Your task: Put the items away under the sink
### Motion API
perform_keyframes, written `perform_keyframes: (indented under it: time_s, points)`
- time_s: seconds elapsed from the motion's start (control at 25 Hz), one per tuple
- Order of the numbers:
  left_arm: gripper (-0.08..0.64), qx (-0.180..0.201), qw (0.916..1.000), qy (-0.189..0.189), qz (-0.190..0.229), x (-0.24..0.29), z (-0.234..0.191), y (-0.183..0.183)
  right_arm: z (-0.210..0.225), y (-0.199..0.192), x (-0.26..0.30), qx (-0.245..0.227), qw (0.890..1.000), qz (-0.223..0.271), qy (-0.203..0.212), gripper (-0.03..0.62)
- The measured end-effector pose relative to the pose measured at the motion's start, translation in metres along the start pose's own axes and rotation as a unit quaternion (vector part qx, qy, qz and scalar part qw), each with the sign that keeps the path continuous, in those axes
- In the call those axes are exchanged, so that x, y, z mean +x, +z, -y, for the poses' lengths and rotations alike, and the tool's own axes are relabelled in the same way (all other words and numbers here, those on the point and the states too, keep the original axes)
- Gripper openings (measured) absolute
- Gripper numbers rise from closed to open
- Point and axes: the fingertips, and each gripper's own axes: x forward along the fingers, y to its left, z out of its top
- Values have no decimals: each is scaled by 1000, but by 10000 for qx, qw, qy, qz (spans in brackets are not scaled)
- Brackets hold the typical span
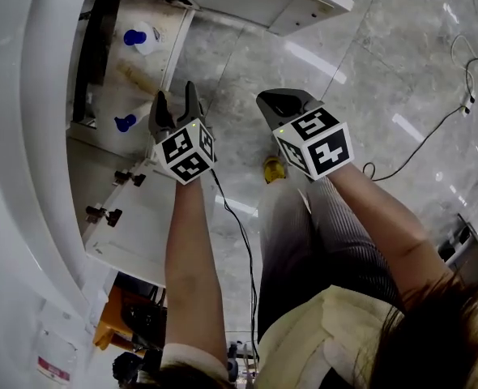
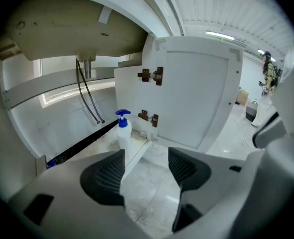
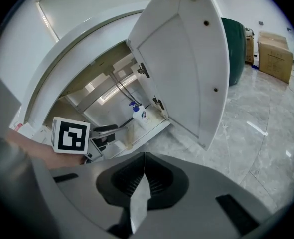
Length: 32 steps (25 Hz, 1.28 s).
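The cabinet and its door are white, with brown hinges. One bottle and a second bottle are white with blue pump tops. The floor is grey marble with pale veins. The left gripper and right gripper are grey with black ribbed pads, and their cubes bear black-and-white squares. The trousers are grey with fine stripes, and the cable is black.

Cabinet floor under sink: pale, showing brown stain, carrying two white pump bottles with blue tops. First bottle and second bottle standing upright, well apart.
Marble floor outside cabinet: grey, glossy, reflecting ceiling lights. Small yellow object sitting on it, kind unclear. Black cable trailing across it.
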Motion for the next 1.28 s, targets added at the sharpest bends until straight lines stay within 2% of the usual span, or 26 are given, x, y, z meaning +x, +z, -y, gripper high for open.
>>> perform_keyframes:
  time_s: [0.12,0.28,0.44,0.76,1.0,1.12,1.28]
  points:
    - [302,20,10000,-70,-37,-14,7,4,-4,1,-8,-19,10000,1,-16,26]
    - [302,38,9999,13,-133,-31,9,11,-7,1,-15,26,10000,-1,-24,26]
    - [300,-157,9995,-41,-265,-47,16,15,-11,0,-20,0,10000,-42,0,26]
    - [227,-878,9944,-278,-509,-78,37,10,-15,-3,-32,-18,10000,-55,23,26]
    - [198,-973,9909,-493,-787,-100,54,-6,-14,-6,-38,-19,10000,-51,-18,26]
    - [160,-1043,9889,-581,-886,-113,62,-11,-16,-7,-41,3,10000,-30,-28,26]
    - [130,-1150,9868,-594,-977,-127,67,-15,-20,-9,-44,16,10000,-17,-20,26]
